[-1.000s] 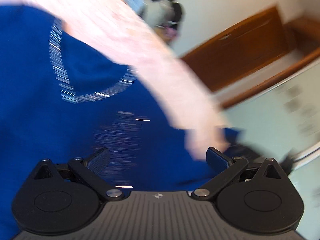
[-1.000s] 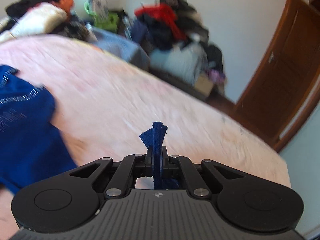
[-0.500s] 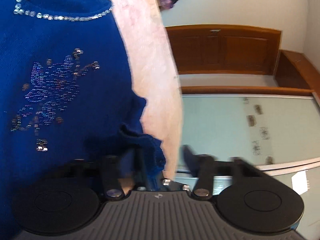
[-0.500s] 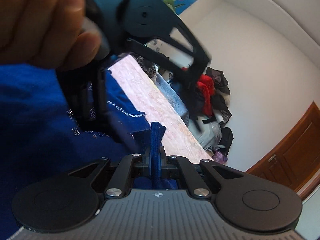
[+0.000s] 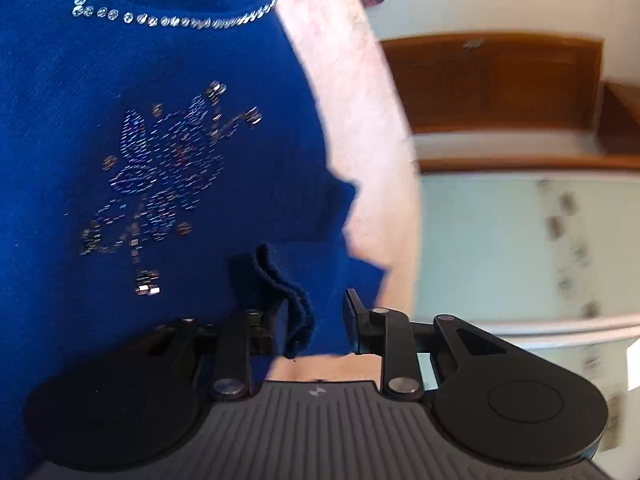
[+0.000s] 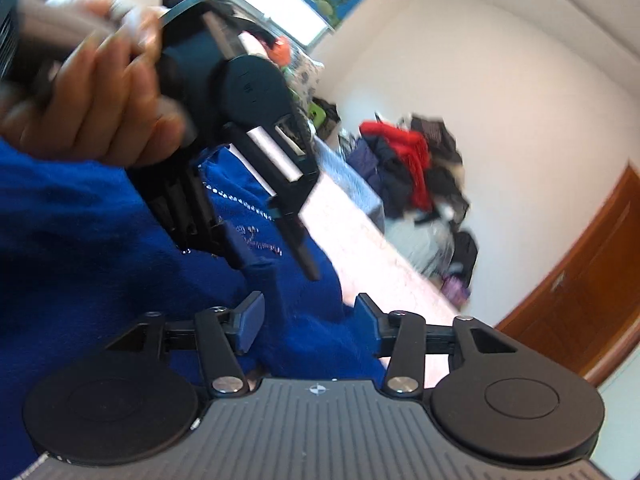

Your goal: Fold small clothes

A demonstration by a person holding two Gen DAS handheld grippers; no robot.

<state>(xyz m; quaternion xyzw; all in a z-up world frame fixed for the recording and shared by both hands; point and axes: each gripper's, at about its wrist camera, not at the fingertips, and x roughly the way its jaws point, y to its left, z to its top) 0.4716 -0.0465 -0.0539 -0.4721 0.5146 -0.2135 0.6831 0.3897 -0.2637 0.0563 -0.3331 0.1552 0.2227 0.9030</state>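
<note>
A blue knit top with a sequin flower and a sequin neckline lies on the pink bedspread. My left gripper is open, with a folded blue edge standing between its fingers. My right gripper is open just above the same blue top, with fabric lying between its fingers. The left gripper and the hand holding it also show in the right wrist view, fingers pointing down at the top.
A heap of clothes lies past the far end of the bed. A brown wooden door is at the right. The bed edge runs close to my left gripper, with pale floor beyond.
My right gripper has opened and let go of the blue fabric it held. My left gripper has opened a little around the folded edge. Both sit low over the top.
</note>
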